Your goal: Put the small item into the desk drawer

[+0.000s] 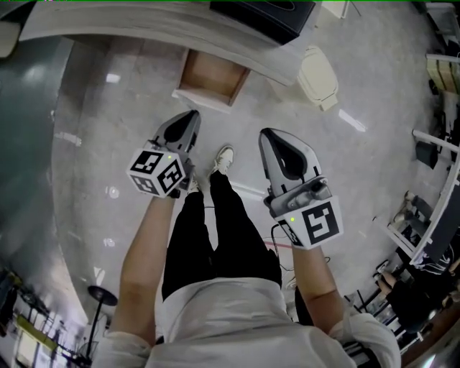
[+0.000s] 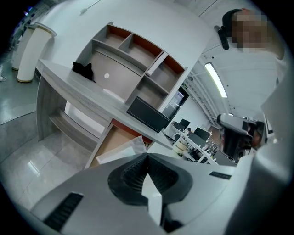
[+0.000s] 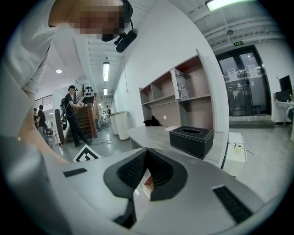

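The desk drawer (image 1: 202, 96) stands pulled out under the grey desk (image 1: 144, 30), and its brown inside looks bare; it also shows in the left gripper view (image 2: 117, 140). My left gripper (image 1: 192, 113) hangs over the floor just short of the drawer, tips touching (image 2: 147, 155), nothing seen between them. My right gripper (image 1: 264, 134) hangs level with it to the right, tips also together (image 3: 147, 149). A white and orange-red patch shows in the hollow behind the right tips; I cannot tell whether it is a held item. A small black thing (image 2: 82, 69) lies on the desk top.
A black tissue box (image 1: 266, 14) sits on the desk, with an open shelf unit (image 2: 138, 59) behind it. A white bin (image 1: 318, 75) stands on the floor right of the drawer. My own legs and a white shoe (image 1: 224, 158) are between the grippers. People stand by stairs (image 3: 73, 114).
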{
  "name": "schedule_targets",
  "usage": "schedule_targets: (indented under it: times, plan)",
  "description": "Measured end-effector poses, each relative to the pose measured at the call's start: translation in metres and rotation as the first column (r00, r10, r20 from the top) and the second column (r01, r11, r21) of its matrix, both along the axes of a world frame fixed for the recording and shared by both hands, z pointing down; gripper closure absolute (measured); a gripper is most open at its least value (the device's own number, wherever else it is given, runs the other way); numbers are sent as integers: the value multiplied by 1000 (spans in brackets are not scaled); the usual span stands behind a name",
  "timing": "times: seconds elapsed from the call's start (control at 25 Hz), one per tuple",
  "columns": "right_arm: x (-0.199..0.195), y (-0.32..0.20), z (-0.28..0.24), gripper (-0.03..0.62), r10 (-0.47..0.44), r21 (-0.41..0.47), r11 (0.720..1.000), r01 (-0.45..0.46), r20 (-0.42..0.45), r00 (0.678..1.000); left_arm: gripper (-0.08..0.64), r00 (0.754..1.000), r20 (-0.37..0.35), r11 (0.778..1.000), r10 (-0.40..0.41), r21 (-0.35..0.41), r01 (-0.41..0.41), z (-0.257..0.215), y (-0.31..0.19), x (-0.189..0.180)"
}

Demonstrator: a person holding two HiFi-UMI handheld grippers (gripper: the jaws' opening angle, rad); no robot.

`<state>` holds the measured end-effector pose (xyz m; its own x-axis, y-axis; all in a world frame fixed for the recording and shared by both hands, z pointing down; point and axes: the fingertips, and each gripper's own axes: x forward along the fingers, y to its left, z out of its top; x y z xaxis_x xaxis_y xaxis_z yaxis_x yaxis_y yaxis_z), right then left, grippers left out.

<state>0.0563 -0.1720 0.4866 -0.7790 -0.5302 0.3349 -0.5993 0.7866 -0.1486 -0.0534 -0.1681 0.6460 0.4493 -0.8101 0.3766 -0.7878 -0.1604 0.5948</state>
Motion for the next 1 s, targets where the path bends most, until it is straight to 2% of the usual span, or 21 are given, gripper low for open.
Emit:
schedule_targets:
  times: [0.48,0.68,1.0]
  plan:
    - [0,-16,39,569,-13,-22,1000,12,-12,1000,543,1000,5,1000,12,-14,-12,38,-19,1]
    - [-6,-27,50,569,-10,-25,1000,10,0,1000,543,999,7,999,31,13,-31,41,-33,3]
    - [-8,-39,61,570,-17,-24,1000,17,2,1000,543,997,-80,998,19,-56,-23,82,-47,7]
